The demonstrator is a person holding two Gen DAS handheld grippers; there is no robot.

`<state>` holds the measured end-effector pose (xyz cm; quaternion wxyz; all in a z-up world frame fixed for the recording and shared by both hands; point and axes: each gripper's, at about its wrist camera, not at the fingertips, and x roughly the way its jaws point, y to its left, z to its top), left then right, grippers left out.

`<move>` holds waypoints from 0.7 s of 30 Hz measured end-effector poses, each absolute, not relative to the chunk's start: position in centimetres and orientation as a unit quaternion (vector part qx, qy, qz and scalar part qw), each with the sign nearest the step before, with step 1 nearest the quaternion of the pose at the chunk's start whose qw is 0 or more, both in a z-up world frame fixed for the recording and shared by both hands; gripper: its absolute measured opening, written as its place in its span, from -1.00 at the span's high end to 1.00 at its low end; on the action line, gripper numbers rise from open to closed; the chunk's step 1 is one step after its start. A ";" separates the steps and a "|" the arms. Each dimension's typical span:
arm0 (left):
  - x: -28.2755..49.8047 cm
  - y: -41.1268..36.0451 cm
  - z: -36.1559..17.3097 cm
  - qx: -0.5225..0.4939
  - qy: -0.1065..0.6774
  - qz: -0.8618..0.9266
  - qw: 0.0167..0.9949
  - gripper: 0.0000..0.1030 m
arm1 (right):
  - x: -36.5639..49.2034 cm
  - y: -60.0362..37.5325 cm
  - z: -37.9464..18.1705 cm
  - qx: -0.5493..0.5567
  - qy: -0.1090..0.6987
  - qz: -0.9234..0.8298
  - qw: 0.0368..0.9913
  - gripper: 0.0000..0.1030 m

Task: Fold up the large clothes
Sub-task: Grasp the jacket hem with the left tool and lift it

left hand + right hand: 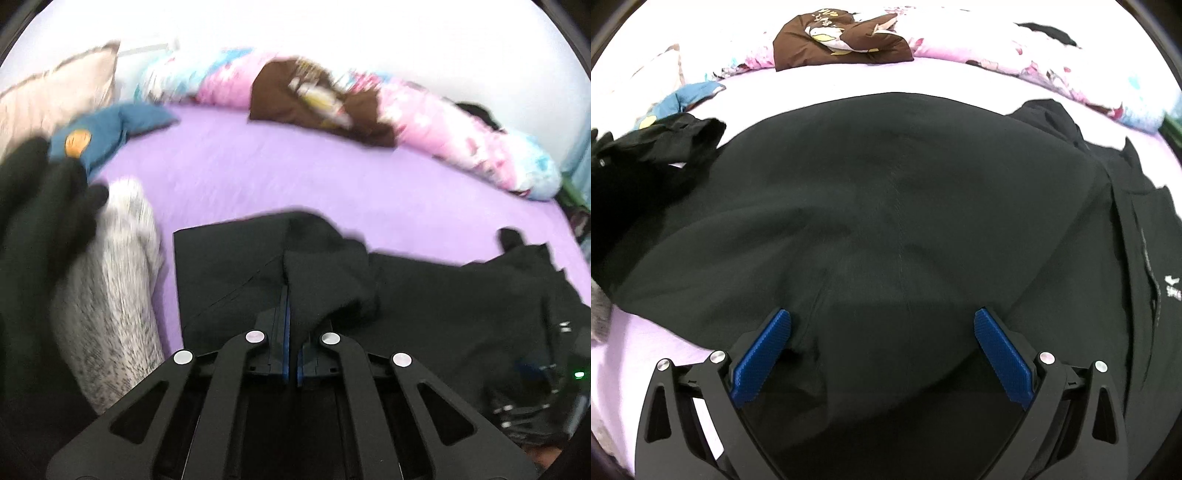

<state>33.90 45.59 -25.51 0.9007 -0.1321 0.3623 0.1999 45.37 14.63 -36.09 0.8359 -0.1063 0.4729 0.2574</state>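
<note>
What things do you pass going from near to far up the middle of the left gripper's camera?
Left gripper, shut on black garment → purple sheet → brown garment → white wall.

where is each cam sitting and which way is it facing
Left wrist view: sits on the left hand-held gripper, angled down across the purple bed; its fingers are shut on a fold of the black garment.
Right wrist view: sits on the right hand-held gripper, angled down at the black garment; its blue pads stand open.
Both views share the garment, bed and brown cloth.
</note>
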 end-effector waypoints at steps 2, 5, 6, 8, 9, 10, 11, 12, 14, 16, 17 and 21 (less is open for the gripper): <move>34.0 44.3 -23.3 -0.124 0.347 0.191 0.910 0.99 | 45.2 13.9 -35.7 -0.091 0.480 0.262 0.832 -0.90; 34.3 42.6 -20.0 -0.121 0.323 0.180 0.921 0.99 | 44.5 12.5 -34.7 -0.080 0.492 0.271 0.824 -0.90; 34.4 42.0 -18.9 -0.120 0.315 0.177 0.925 0.99 | 44.2 11.9 -34.3 -0.081 0.490 0.273 0.824 -0.90; 34.7 41.0 -16.6 -0.121 0.298 0.169 0.932 0.99 | 43.6 10.8 -33.4 -0.081 0.486 0.278 0.825 -0.90; 34.8 40.3 -15.7 -0.119 0.291 0.166 0.935 0.99 | 43.4 10.2 -33.0 -0.081 0.485 0.280 0.825 -0.90; 35.1 39.6 -15.0 -0.116 0.286 0.164 0.937 0.99 | 43.1 9.3 -32.4 -0.080 0.483 0.283 0.825 -0.90; 35.3 38.7 -13.8 -0.115 0.277 0.157 0.941 0.99 | 42.8 8.6 -31.9 -0.080 0.483 0.285 0.824 -0.90; 35.4 37.9 -12.7 -0.114 0.268 0.152 0.944 0.99 | 42.4 7.5 -31.3 -0.081 0.482 0.286 0.824 -0.90; 36.0 36.5 -10.8 -0.111 0.257 0.143 0.949 0.99 | 41.9 5.3 -30.4 -0.077 0.482 0.287 0.824 -0.90; 36.7 34.8 -8.9 -0.106 0.247 0.132 0.954 0.99 | 41.6 3.1 -29.4 -0.069 0.483 0.284 0.825 -0.90; 37.0 34.0 -8.4 -0.104 0.244 0.127 0.956 0.99 | 41.4 1.7 -28.8 -0.065 0.482 0.281 0.827 -0.90; 38.1 29.5 -5.6 -0.087 0.231 0.098 0.964 0.99 | 40.9 -3.0 -27.2 -0.049 0.479 0.268 0.834 -0.90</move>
